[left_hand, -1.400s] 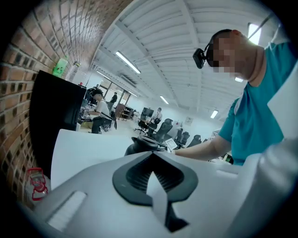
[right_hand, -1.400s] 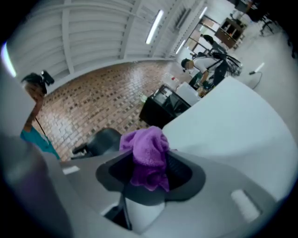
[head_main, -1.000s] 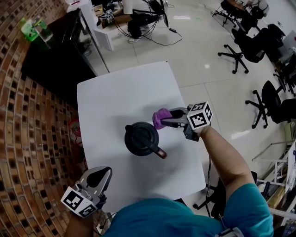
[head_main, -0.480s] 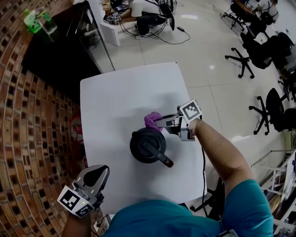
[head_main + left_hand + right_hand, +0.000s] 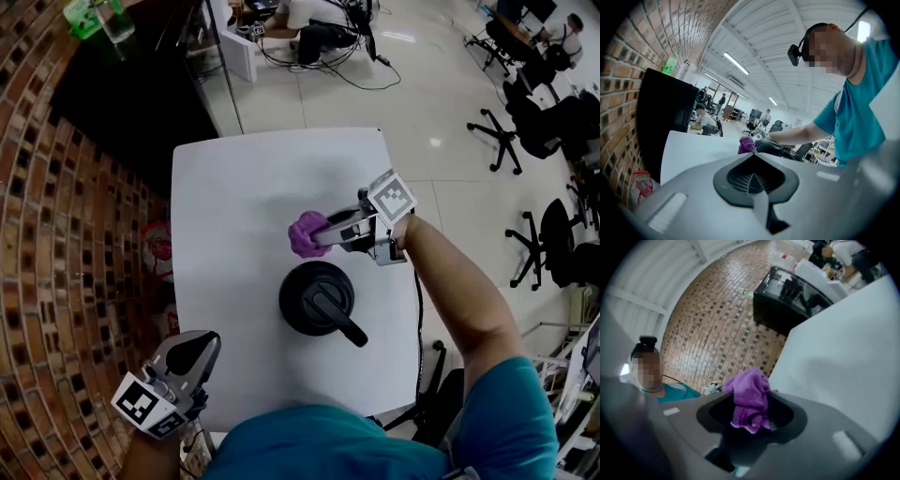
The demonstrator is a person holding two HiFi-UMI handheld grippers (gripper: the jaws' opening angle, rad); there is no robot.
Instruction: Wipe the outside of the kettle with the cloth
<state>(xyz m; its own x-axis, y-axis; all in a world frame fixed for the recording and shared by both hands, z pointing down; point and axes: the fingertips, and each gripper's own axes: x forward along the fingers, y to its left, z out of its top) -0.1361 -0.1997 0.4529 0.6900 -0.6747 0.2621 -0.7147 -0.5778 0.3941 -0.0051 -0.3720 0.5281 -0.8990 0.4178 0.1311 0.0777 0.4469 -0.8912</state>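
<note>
Right gripper (image 5: 323,232) jaws clamp a crumpled purple cloth (image 5: 303,234), just beside the far side of the round black kettle (image 5: 305,302) standing mid white worktop (image 5: 234,187). Left gripper (image 5: 199,345) jaws closed on nothing, off the worktop's near left corner.

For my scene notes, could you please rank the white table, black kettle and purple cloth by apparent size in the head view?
Largest to smallest:
white rectangular table
round black kettle
crumpled purple cloth
</note>
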